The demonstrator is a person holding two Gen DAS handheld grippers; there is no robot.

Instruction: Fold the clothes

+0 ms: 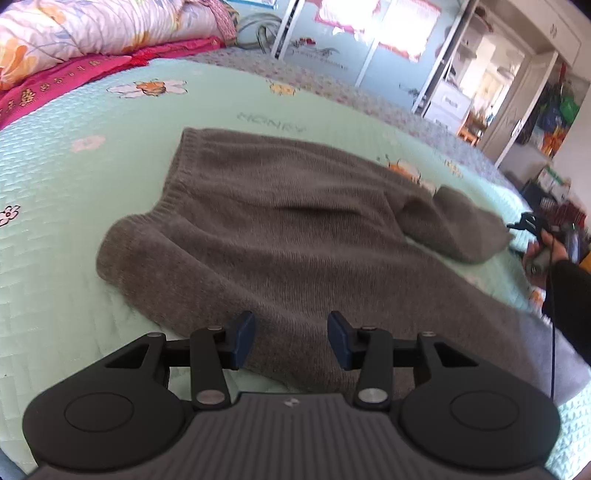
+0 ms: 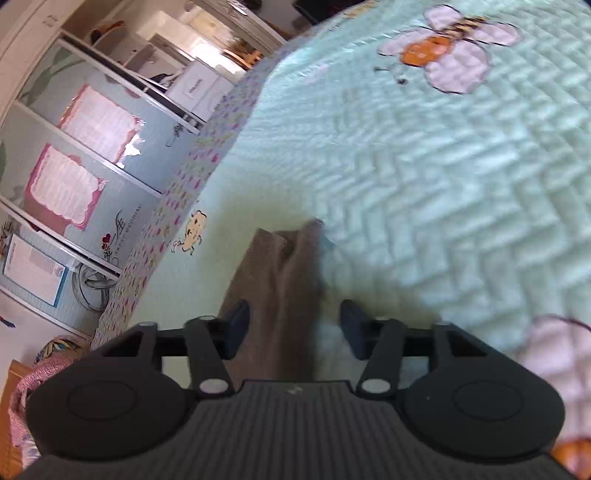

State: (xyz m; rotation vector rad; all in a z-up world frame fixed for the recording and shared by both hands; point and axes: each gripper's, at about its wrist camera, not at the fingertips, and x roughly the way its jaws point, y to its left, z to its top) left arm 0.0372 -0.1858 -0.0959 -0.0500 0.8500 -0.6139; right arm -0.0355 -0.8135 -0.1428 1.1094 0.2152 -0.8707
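Observation:
A grey-brown knit sweater (image 1: 277, 229) lies flat on the green quilted bedspread (image 1: 74, 206). Its left sleeve is folded in, and its right sleeve (image 1: 454, 229) stretches out toward the bed's right side. My left gripper (image 1: 291, 332) hovers open over the sweater's near edge, with cloth below but nothing pinched. In the right wrist view the sleeve end (image 2: 284, 280) runs between the fingers of my right gripper (image 2: 295, 325). The left pad touches the cloth while the right pad stands clear of it. A hand (image 1: 539, 254) holds that gripper at the sleeve tip.
A floral pillow (image 1: 92, 29) and a pink blanket (image 1: 74, 74) lie at the head of the bed. Beyond the bed's patterned edge (image 2: 173, 206) stand light blue wardrobe doors (image 2: 74, 166). Shelves and boxes (image 1: 450, 103) fill the far room.

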